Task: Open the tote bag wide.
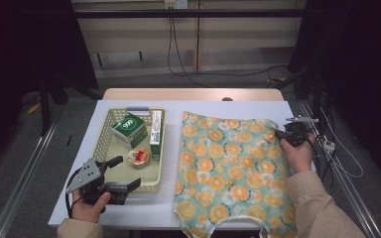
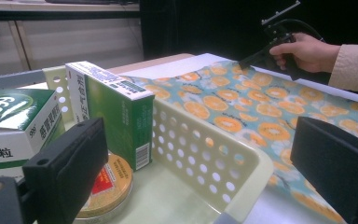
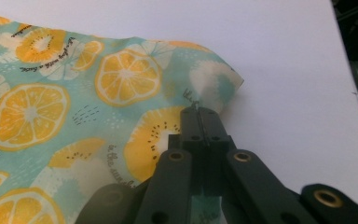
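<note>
Pinching the bag (image 1: 230, 168) at its far right corner with the right gripper (image 1: 281, 134); nothing packed yet.

Landmark: the orange-print cloth bag, lying flat on the white table (image 1: 198, 105), handles toward the person. The right gripper's jaws are pressed together on a fold of fabric at the corner (image 3: 223, 91), which stands slightly raised off the table in the right gripper view. The left gripper (image 1: 125, 174) sits left of the bag at the near rim of the cream basket (image 1: 105, 130), jaws spread, holding nothing. The basket, just beside the bag's left edge, contains a green-and-white box (image 1: 129, 129), a tall green carton (image 1: 155, 134) and a round tin (image 1: 139, 156), all untouched. Judgement: early stage. The corner grip is made; opening or moving the bag, and any transfer of basket items, is left.
</note>
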